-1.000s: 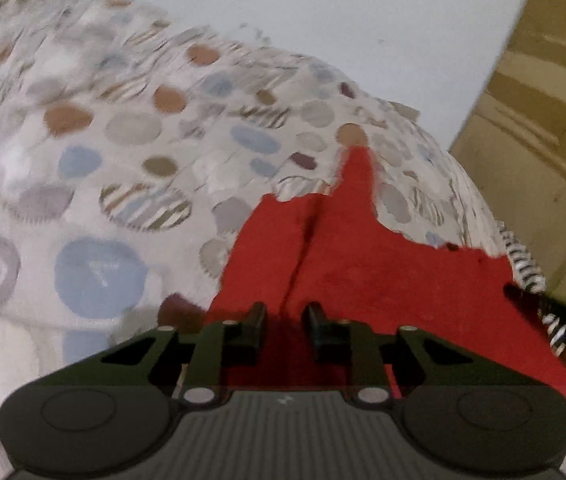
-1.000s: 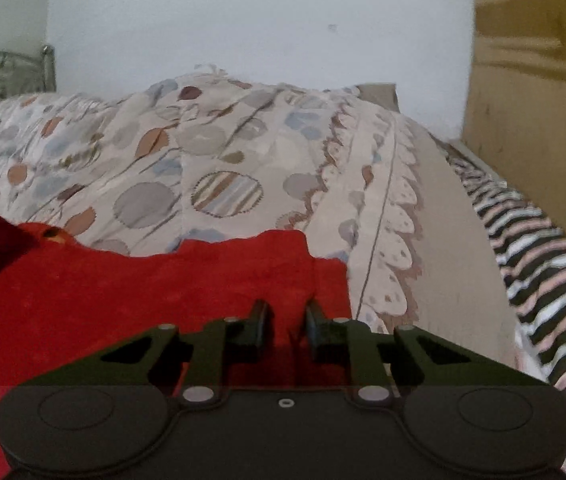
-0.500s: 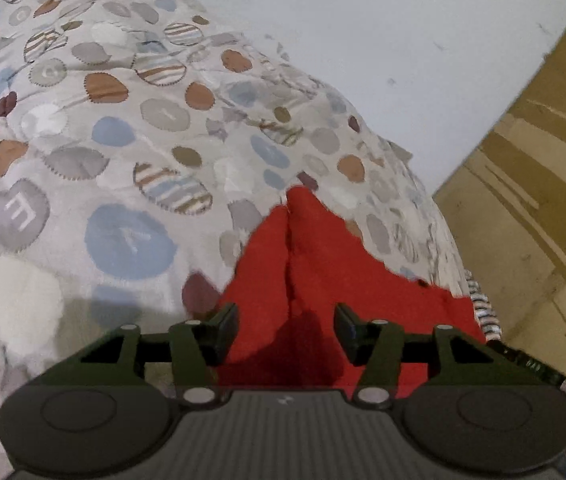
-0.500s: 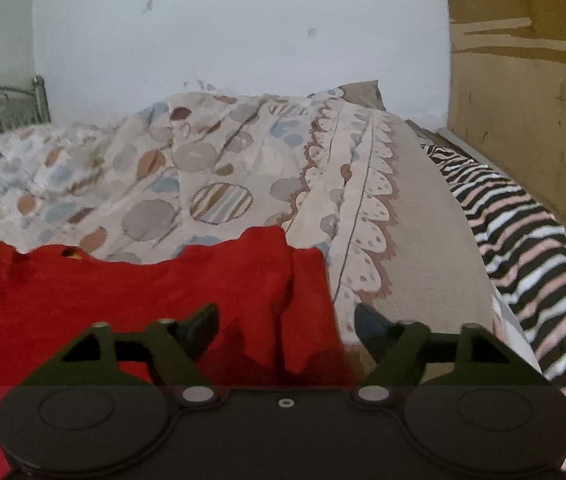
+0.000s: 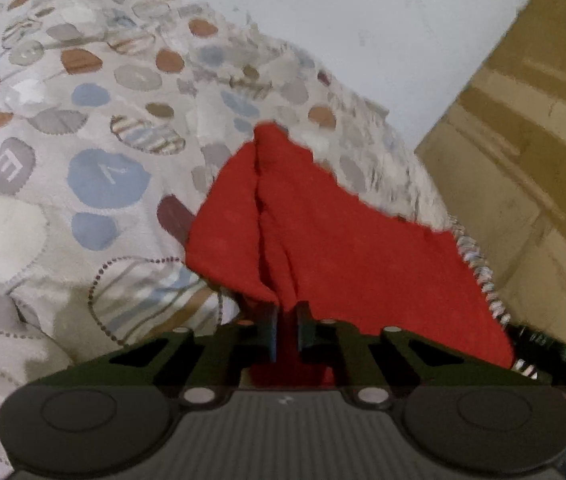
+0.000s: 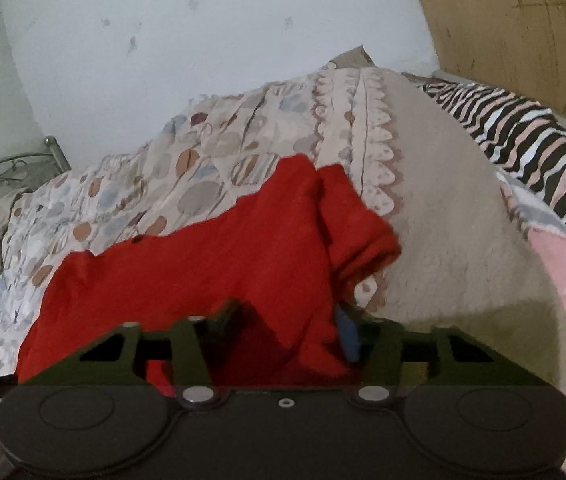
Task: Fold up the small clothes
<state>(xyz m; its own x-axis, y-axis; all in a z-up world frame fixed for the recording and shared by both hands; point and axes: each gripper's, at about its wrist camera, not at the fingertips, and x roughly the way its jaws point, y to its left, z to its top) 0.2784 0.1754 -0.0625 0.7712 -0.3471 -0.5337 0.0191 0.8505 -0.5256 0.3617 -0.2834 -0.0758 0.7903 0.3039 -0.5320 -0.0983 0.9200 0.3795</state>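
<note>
Left gripper [image 5: 286, 332] pinches the red cloth [image 5: 323, 240] on the quilt [image 5: 83, 140]; right gripper [image 6: 287, 324] has just been closing, cloth between its jaws, grip unclear.

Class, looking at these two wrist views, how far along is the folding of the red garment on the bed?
Done: the red garment lies spread on the patterned quilt.
In hand: the left tongs have just closed on its near edge; the right tongs have been closing around a bunched corner.
Left: no tidy fold shows yet; the cloth lies creased, so folding and smoothing remain.
</note>
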